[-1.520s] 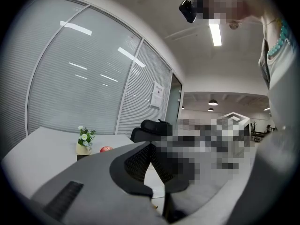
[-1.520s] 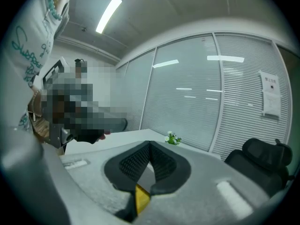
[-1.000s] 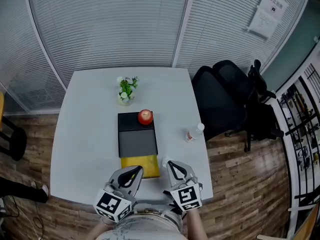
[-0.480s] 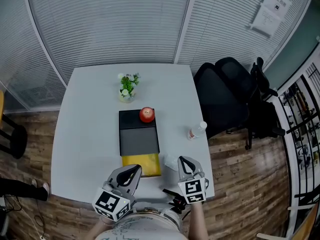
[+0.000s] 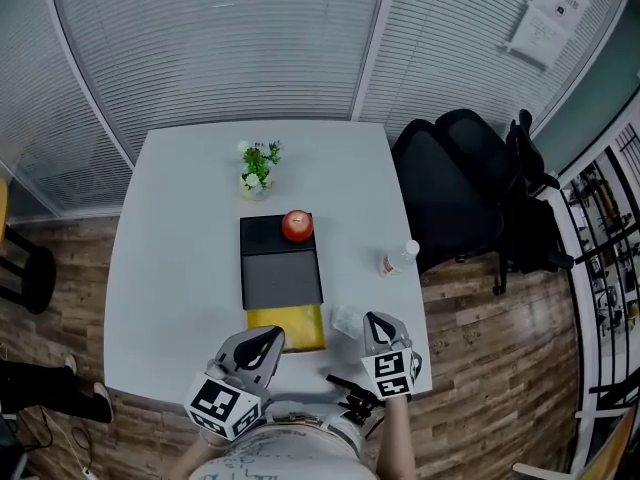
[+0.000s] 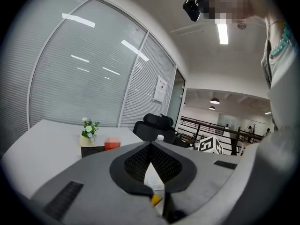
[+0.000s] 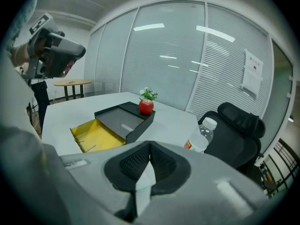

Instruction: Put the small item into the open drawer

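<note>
A black drawer box [image 5: 281, 265] lies mid-table with its yellow drawer [image 5: 288, 329] pulled out toward me; it shows in the right gripper view as the yellow drawer [image 7: 95, 135]. A small translucent item [image 5: 346, 320] lies on the table just right of the drawer. My right gripper [image 5: 373, 319] is shut, its tip right beside that item, with nothing visibly clamped; in its own view the right gripper [image 7: 150, 145] shows its pads meeting. My left gripper [image 5: 274, 337] hovers at the drawer's near edge, and the left gripper [image 6: 150, 145] is shut and empty.
A red apple [image 5: 297, 225] sits on the box's far end. A potted plant [image 5: 257, 169] stands behind it, and a plastic bottle [image 5: 397, 259] stands near the right edge. A black office chair [image 5: 460, 193] stands beyond the white table [image 5: 170, 238].
My right gripper has shifted right and lower, toward the table's front right corner, staying shut. The left gripper has kept still.
</note>
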Available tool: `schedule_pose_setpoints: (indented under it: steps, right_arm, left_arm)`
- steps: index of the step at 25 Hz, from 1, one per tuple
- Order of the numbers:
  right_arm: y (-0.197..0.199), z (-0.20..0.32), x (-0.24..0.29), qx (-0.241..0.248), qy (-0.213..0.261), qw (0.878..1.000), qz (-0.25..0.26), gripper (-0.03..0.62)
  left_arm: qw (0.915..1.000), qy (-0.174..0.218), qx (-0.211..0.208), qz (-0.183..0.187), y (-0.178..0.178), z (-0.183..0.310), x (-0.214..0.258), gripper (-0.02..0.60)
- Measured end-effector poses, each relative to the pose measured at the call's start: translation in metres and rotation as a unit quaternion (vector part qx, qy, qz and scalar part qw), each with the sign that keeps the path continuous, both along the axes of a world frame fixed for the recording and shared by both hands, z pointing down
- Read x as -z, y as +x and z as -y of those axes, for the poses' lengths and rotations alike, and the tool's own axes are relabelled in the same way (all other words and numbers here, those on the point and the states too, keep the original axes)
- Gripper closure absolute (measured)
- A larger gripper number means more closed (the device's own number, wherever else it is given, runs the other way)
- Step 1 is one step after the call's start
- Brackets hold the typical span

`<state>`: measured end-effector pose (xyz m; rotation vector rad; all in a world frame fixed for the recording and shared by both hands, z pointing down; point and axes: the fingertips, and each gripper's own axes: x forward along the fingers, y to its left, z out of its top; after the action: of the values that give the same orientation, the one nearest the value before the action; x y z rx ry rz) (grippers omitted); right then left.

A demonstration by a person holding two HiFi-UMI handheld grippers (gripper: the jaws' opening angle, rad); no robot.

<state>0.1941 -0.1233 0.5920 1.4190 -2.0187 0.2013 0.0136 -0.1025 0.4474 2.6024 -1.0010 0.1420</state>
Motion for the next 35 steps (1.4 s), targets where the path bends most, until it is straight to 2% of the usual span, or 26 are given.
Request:
schedule_pose_setpoints:
  steps: [7, 13, 19, 22, 35]
  right_arm:
    - [-0.009, 0.003, -0.035, 0.035, -0.052, 0.998, -0.021, 0.591]
    - [-0.013, 0.005, -0.067, 0.073, -0.109, 0.991, -0.031, 0.589]
    - [-0.022, 0.001, -0.094, 0.107, -0.161, 0.981, -0.028, 0.540]
    - [-0.025, -0.003, -0.108, 0.125, -0.187, 0.974, -0.042, 0.516]
    - [-0.028, 0.003, -0.146, 0.133, -0.244, 0.959, -0.058, 0.493]
  left_arm:
    - [1.0000, -0.003, 0.004, 0.004, -0.009, 0.003, -0.006, 0.584]
    - [1.0000, -0.009, 0.002, -0.002, -0.010, 0.005, -0.007, 0.584]
    - [0.9999, -0.014, -0.001, -0.006, -0.009, 0.006, -0.009, 0.584]
    - [0.9999, -0.014, -0.001, -0.007, -0.009, 0.006, -0.009, 0.584]
    - [0.9997, -0.022, -0.002, -0.006, -0.006, 0.007, -0.015, 0.584]
